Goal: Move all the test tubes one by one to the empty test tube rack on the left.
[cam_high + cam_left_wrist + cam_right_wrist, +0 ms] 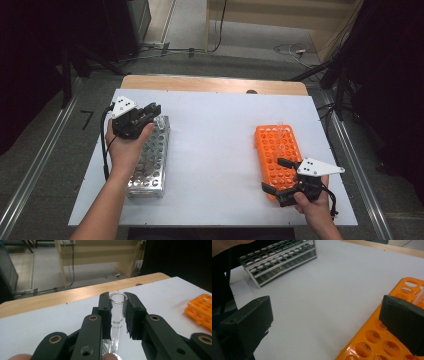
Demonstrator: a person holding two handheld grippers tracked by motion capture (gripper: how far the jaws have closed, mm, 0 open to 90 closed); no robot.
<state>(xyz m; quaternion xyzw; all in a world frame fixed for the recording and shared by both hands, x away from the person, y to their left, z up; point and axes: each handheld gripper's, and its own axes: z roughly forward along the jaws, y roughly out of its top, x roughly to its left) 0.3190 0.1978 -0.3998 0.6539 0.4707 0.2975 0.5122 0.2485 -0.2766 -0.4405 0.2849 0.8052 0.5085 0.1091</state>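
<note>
In the high view, the left gripper is hovering in the left part of the frame, over the far end of the metal rack, a shiny rectangular block with many round holes. The white surface is looking smooth and matte. At the lower right, the right gripper is sitting with its jaws wide apart, one at each side of the near corner of the orange rack, a plastic grid of round wells.

In the left gripper view, the two black jaws are clamping a clear glass tube in the centre of the frame. The tube is standing upright, its round open rim is showing just above the pads, and small printed letters are running along its wall.

In the right gripper view, the jaws are standing far apart, holding nothing. The right pad is hanging over the orange rack at the lower right, whether touching I cannot tell. The metal rack is lying at the upper left.
</note>
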